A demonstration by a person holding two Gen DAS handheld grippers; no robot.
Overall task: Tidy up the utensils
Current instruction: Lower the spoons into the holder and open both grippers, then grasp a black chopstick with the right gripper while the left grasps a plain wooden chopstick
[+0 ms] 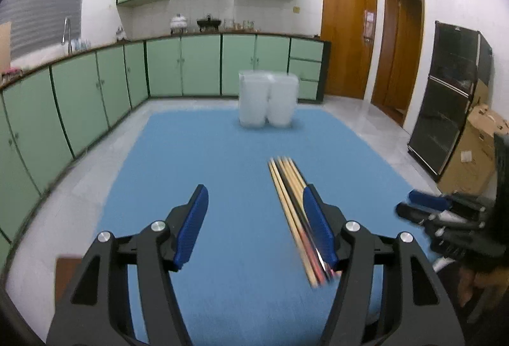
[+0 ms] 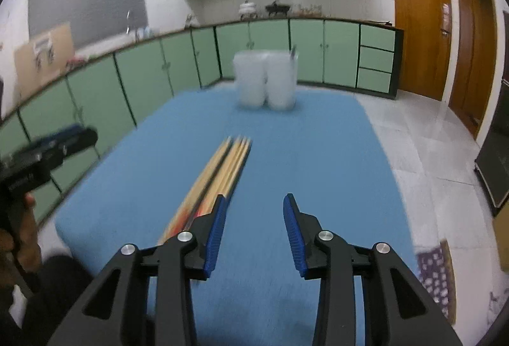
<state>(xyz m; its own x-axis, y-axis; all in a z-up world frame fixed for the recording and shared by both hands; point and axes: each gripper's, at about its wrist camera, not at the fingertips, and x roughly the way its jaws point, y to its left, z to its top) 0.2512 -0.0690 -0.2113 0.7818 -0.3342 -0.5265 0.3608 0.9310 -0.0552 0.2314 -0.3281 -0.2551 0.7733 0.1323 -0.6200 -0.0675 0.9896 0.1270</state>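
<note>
A bundle of several chopsticks (image 1: 291, 202), wooden and dark ones, lies on the blue tabletop (image 1: 222, 161), pointing away from me. My left gripper (image 1: 254, 191) is open above the table; the chopsticks pass behind its right finger and nothing sits between its blue pads. My right gripper (image 2: 254, 199) is open too, with the chopsticks (image 2: 219, 167) running past the outside of its left finger. Two white holder cups (image 1: 268, 99) stand side by side at the table's far end, the same cups (image 2: 265, 80) showing in the right wrist view. Each view catches the other gripper at its edge.
Green kitchen cabinets (image 1: 184, 66) line the left and back walls. Wooden doors (image 1: 346, 37) and a dark glass-door cabinet (image 1: 451, 97) stand on the right, with a cardboard box (image 1: 474, 151) by it. A patterned mat (image 2: 437, 279) lies on the floor to the right of the table.
</note>
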